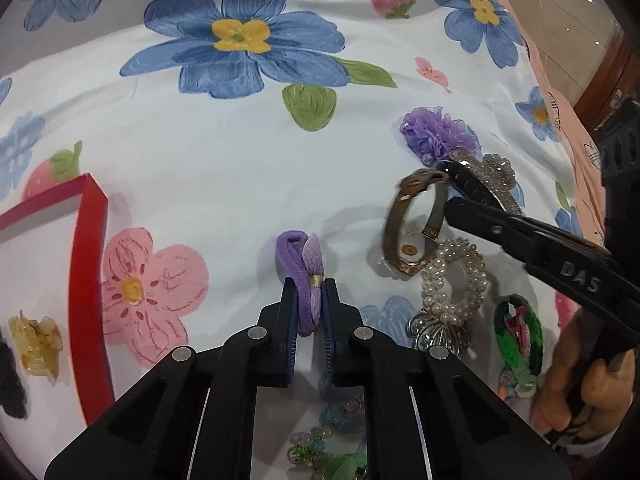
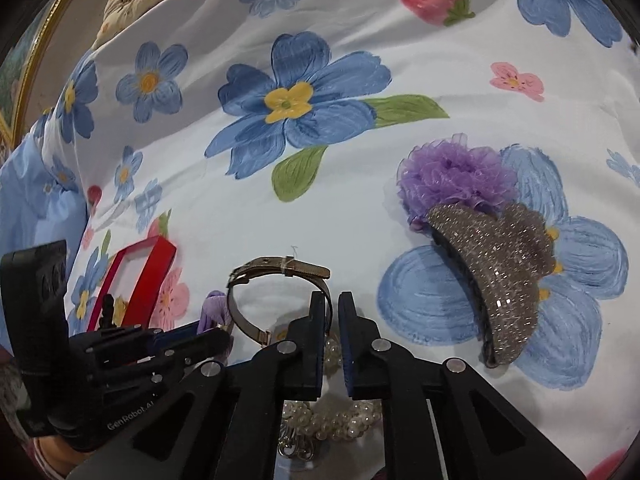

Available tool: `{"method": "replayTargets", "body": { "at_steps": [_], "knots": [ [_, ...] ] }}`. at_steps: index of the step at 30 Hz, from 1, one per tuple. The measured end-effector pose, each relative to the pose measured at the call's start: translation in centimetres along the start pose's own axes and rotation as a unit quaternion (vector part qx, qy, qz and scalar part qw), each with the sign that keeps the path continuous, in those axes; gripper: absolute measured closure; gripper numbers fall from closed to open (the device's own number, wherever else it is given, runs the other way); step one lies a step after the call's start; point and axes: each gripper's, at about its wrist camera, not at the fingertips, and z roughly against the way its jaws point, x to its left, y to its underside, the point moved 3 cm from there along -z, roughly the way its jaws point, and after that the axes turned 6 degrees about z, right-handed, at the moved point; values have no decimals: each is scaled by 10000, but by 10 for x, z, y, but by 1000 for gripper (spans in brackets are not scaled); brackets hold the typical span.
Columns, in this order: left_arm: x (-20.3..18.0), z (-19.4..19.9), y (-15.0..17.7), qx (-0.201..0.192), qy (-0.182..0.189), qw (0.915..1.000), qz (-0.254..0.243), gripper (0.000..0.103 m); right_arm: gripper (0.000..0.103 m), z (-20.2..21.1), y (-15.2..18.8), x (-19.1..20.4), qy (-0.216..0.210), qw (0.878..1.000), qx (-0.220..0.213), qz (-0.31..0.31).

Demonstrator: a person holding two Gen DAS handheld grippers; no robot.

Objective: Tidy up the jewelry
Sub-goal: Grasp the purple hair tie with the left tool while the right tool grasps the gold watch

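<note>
The left gripper (image 1: pixel 309 300) had its fingers pinched on the purple hair tie (image 1: pixel 301 276), just right of the red box (image 1: pixel 90 280). The right gripper (image 2: pixel 332 312) gripped the gold watch (image 2: pixel 276 300) by its strap; it might slip out. Only the left wrist view showed the watch's face and the green bracelet (image 1: pixel 518 336).

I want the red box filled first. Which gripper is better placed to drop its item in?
Left. The left gripper grips the purple hair tie, with the red box close on its left. The right gripper, holding the watch, sits farther away.
</note>
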Motion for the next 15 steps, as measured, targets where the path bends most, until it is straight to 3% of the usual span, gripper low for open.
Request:
{"method": "replayTargets", "body": {
  "at_steps": [4, 8, 12, 15],
  "knots": [
    [5, 13, 0, -142, 84, 9998, 99, 94, 92, 20, 7, 8, 3, 9996, -158, 221],
    [10, 34, 1, -319, 215, 9991, 192, 94, 91, 13, 18, 32, -229, 9971, 116, 711],
    [19, 54, 6, -415, 311, 9982, 292, 94, 77, -3, 18, 53, -55, 9924, 131, 1222],
    [29, 64, 12, -438, 381, 9975, 398, 94, 76, -11, 13, 63, 43, 9883, 91, 1521]
  ]
}}
